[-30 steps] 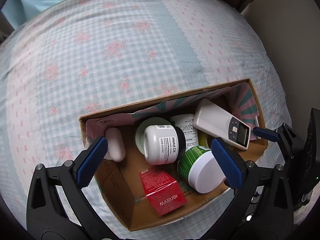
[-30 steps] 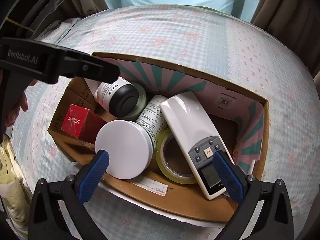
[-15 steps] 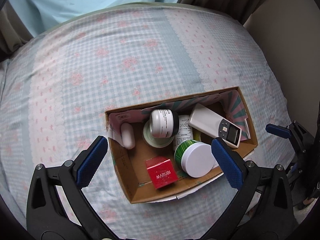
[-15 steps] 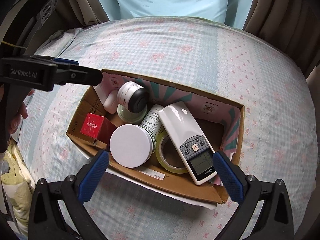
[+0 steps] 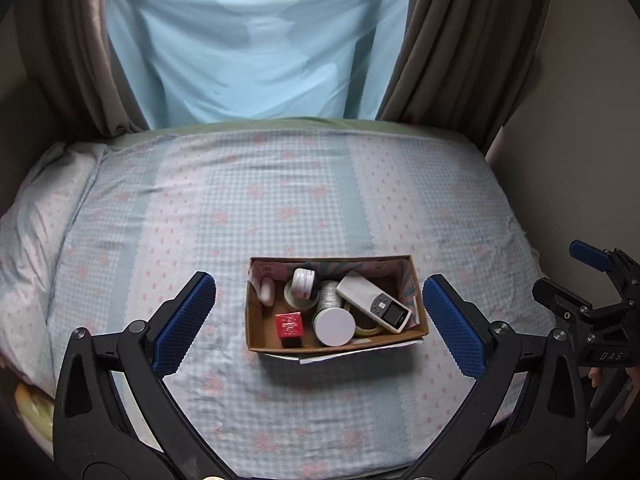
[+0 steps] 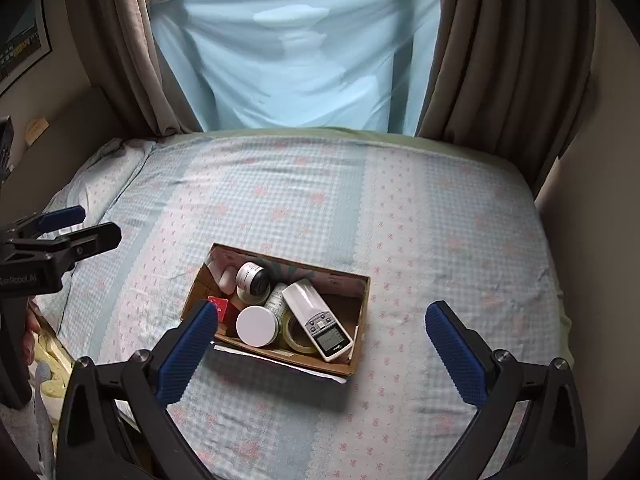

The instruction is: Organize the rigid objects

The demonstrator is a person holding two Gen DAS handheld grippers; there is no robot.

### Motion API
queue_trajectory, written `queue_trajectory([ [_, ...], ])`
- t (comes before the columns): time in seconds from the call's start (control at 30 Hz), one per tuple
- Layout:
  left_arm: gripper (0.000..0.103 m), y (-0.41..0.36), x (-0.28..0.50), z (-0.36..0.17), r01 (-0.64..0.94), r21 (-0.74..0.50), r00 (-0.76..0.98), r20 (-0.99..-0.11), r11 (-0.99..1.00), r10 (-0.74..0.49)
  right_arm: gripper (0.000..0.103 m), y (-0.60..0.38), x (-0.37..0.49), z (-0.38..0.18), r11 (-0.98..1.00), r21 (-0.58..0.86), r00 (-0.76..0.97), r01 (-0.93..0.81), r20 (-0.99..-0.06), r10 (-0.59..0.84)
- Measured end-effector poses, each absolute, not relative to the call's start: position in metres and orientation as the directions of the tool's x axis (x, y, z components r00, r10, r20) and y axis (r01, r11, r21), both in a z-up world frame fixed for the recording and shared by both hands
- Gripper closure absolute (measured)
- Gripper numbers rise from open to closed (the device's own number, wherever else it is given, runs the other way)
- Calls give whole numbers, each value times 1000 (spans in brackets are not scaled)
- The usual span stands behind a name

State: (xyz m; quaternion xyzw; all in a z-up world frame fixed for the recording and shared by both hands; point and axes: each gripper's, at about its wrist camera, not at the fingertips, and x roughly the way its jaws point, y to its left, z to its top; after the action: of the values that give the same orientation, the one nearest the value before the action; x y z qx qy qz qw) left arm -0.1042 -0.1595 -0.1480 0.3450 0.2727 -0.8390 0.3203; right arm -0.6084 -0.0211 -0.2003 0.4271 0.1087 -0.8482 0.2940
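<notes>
A: Both grippers are pulling back and up from the cardboard box (image 5: pixel 335 306). One second ago the box was filling each view, half a second ago it was already smaller, and now it is sitting small in the middle of the bed (image 5: pixel 280 200).

B: And the fingers?

A: The left gripper (image 5: pixel 318 322) is standing wide open, holding nothing. The right gripper (image 6: pixel 319 342) is the same, wide and empty.

B: So what is this meaning for the task?

A: I am judging that the sorting is finished or nearly so. All the rigid things are lying inside the box: the white remote (image 5: pixel 374 306), the white-lidded jar (image 5: pixel 334 326), the red box (image 5: pixel 289 325), the black-capped bottle (image 5: pixel 305 280), the tape roll (image 6: pixel 298 338). Nothing loose is showing on the bedsheet.

B: Are the two views giving different things?

A: Yes. The left view is showing the small pale capsule-like thing (image 5: pixel 267 291) in the far left corner clearly, and the right gripper at its right edge. The right view is showing the tape roll better, lying under the remote, also a window behind the blue sheet (image 6: pixel 296 60), and a framed picture (image 6: pixel 24 48) on the left wall.
</notes>
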Motion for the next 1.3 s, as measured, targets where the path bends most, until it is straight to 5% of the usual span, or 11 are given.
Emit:
queue_trajectory([
  [0.3, 0, -90, -82, -54, 736, -227, -623, -595, -638, -507, 0, 45, -576, -100, -863, 53, -625, 503, -667, -405],
  [1.3, 0, -28, -99, -60, 712, -223, -652, -562, -666, -509, 0, 95, -557, -92, -908, 28, -724, 418, -593, -352],
])
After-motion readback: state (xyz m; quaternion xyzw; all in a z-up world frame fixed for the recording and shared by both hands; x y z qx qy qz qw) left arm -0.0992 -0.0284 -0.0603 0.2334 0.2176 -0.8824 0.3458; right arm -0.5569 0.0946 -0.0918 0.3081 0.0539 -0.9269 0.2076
